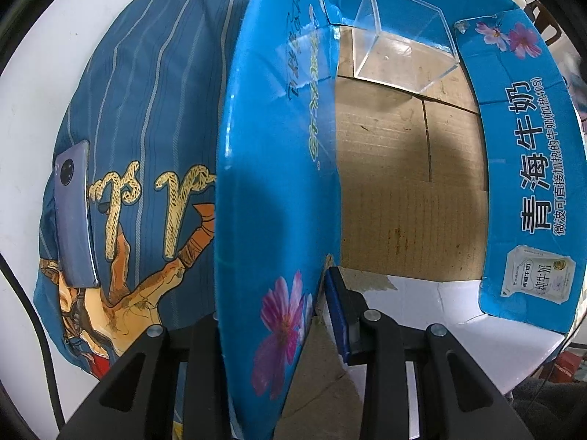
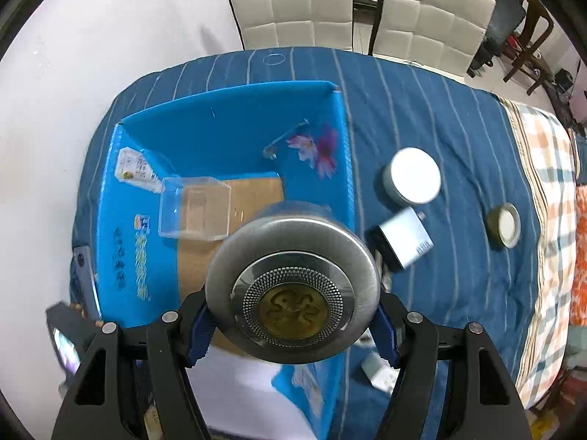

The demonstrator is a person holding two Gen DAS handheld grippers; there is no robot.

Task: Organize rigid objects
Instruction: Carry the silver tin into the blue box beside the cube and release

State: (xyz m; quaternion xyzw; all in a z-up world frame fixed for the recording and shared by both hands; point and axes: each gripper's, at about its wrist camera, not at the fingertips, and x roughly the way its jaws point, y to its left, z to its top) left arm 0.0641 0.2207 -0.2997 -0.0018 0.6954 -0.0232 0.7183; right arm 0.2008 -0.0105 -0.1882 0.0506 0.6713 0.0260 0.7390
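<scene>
A blue milk carton box (image 1: pixel 271 168) with a brown cardboard floor lies open on a blue striped cloth. My left gripper (image 1: pixel 290 315) points down and is shut on the box's tall side flap; one blue pad (image 1: pixel 335 293) shows against the flap's inner face. A clear acrylic box (image 1: pixel 400 44) sits in the box's far corner. In the right wrist view my right gripper (image 2: pixel 293 330) is shut on a round metal tin (image 2: pixel 293 286) with a brass emblem on its lid. The tin hangs over the blue box (image 2: pixel 227 128), near the clear box (image 2: pixel 194 205).
A phone (image 1: pixel 73 216) lies on the cloth left of the box. Right of the box lie a round white-lidded tin (image 2: pixel 412 176), a silver flask (image 2: pixel 403 236), a small olive tin (image 2: pixel 504 225) and a small white item (image 2: pixel 379 370). White chairs (image 2: pixel 293 0) stand behind.
</scene>
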